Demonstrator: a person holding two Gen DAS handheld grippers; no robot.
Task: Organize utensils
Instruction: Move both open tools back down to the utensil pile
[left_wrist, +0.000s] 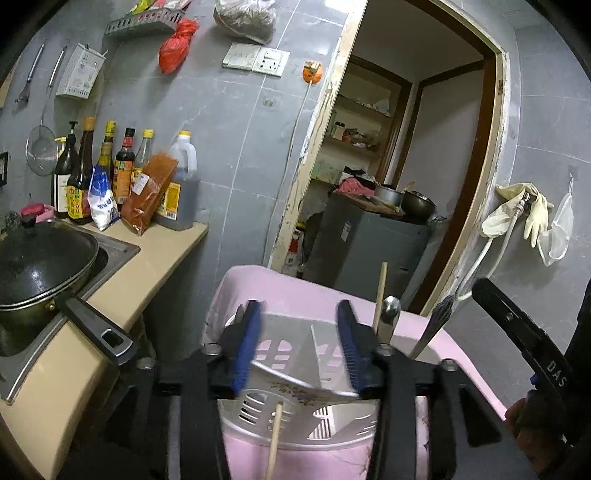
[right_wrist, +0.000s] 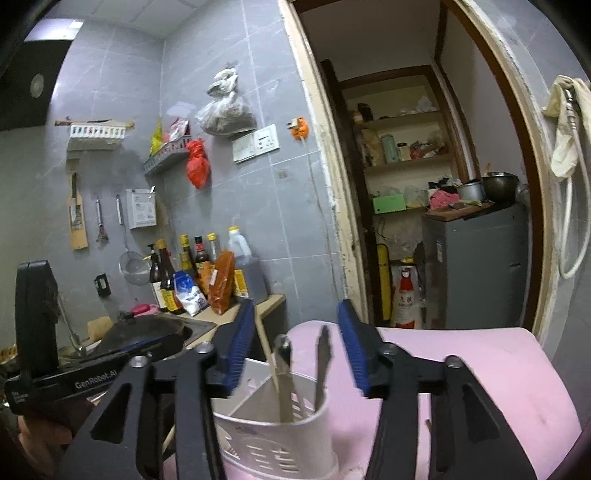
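A white slotted utensil holder (left_wrist: 295, 417) (right_wrist: 280, 439) stands on a pink surface (left_wrist: 288, 291) (right_wrist: 461, 369). In the left wrist view, a wooden chopstick (left_wrist: 379, 295), a metal spoon (left_wrist: 389, 314) and a dark-handled utensil (left_wrist: 436, 321) stand in its right compartment. Another chopstick (left_wrist: 275, 439) leans in front of it. My left gripper (left_wrist: 299, 343) is open above the holder, empty. My right gripper (right_wrist: 295, 339) is open, with the spoon (right_wrist: 284, 373) and the dark utensil (right_wrist: 323, 354) upright between its fingers, not touching.
A counter (left_wrist: 147, 258) at the left carries a lidded black wok (left_wrist: 40, 266) and a row of sauce bottles (left_wrist: 110, 173). A doorway behind the pink surface shows a grey cabinet (left_wrist: 369, 243) with pots. Rubber gloves (left_wrist: 517, 214) hang on the right wall.
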